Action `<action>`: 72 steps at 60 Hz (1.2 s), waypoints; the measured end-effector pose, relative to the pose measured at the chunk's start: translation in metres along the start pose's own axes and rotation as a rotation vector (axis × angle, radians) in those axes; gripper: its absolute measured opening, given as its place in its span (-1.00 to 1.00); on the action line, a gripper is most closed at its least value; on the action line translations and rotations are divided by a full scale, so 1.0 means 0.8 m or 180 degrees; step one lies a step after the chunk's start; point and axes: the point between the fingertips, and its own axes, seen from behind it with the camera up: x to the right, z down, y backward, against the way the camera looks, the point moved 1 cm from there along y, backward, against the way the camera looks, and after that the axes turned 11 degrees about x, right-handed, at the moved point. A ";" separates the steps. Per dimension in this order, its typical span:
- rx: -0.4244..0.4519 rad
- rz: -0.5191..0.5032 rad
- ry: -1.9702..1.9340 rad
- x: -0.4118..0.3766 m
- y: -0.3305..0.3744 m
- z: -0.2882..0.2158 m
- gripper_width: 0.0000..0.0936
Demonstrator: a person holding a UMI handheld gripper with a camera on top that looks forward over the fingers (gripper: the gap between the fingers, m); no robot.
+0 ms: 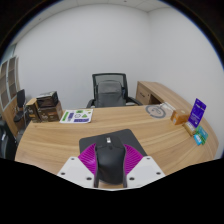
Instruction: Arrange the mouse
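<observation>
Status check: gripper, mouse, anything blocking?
Gripper shut on mouse, both pads pressing its sides. Black mouse pad just ahead on the table. Nothing in the way.

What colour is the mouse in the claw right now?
Black, seen in the gripper view: the mouse sits between the claw's purple pads, above the black mouse pad.

**Desk layout around the mouse**

The mouse (108, 158) sat between the gripper (110, 166) fingers, over the near edge of the mouse pad (122, 143) on the desk (60, 140). Beyond the desk stood an office chair (109, 90). Boxes (45, 106) lay far left, a sign (197, 111) far right.
</observation>
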 end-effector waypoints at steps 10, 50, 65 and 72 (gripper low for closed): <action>-0.0058 0.0057 0.0041 0.006 -0.077 0.007 -0.33; -0.0442 0.0207 0.0092 0.026 -0.163 0.109 0.70; -0.0355 0.0257 0.0139 0.038 -0.090 0.063 0.84; -0.0246 0.0117 0.0138 0.027 0.009 0.022 0.84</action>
